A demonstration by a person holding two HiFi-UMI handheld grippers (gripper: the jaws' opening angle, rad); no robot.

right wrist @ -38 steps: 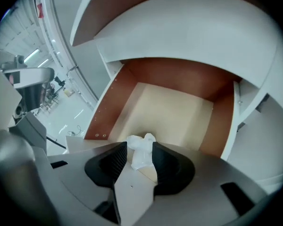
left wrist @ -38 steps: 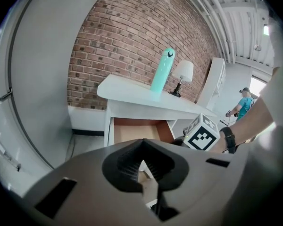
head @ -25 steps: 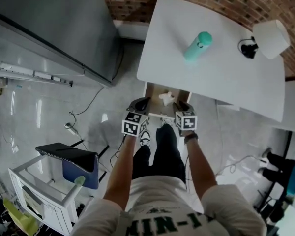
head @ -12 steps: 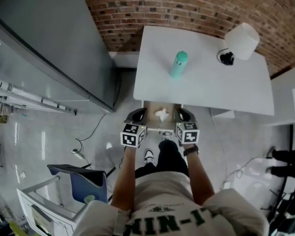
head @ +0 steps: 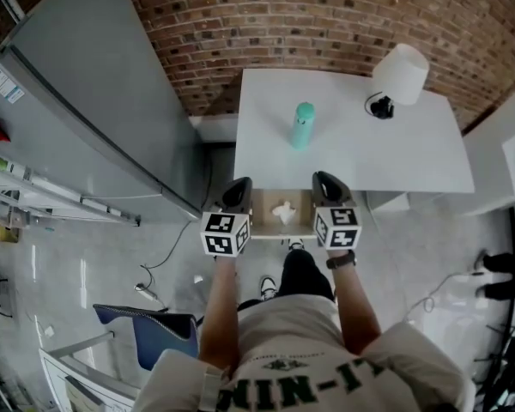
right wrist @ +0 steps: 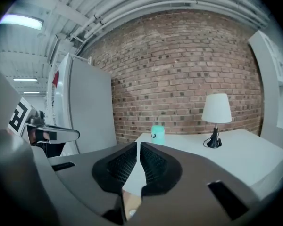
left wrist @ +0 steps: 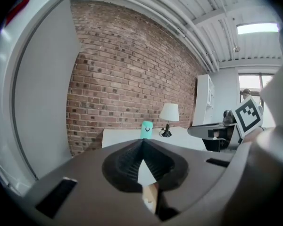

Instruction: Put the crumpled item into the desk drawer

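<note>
The crumpled white item (head: 283, 212) lies inside the open wooden drawer (head: 262, 205) under the front edge of the white desk (head: 352, 148). My left gripper (head: 241, 184) hovers at the drawer's left side, my right gripper (head: 321, 178) at its right, and neither touches the item. In the left gripper view the left gripper (left wrist: 142, 144) is shut with its tips together and nothing in them. In the right gripper view the right gripper (right wrist: 137, 146) has just been closing, with only a thin slit left and nothing between the jaws.
A teal bottle (head: 303, 125) and a white lamp (head: 400, 73) stand on the desk, against a brick wall (head: 326, 24). A tall grey fridge (head: 94, 101) stands to the left. A blue chair (head: 146, 320) is behind me on the left. Cables lie on the floor.
Both grippers have risen from low beside the drawer to about desk height and now point more level. The crumpled item has stayed in the drawer.
</note>
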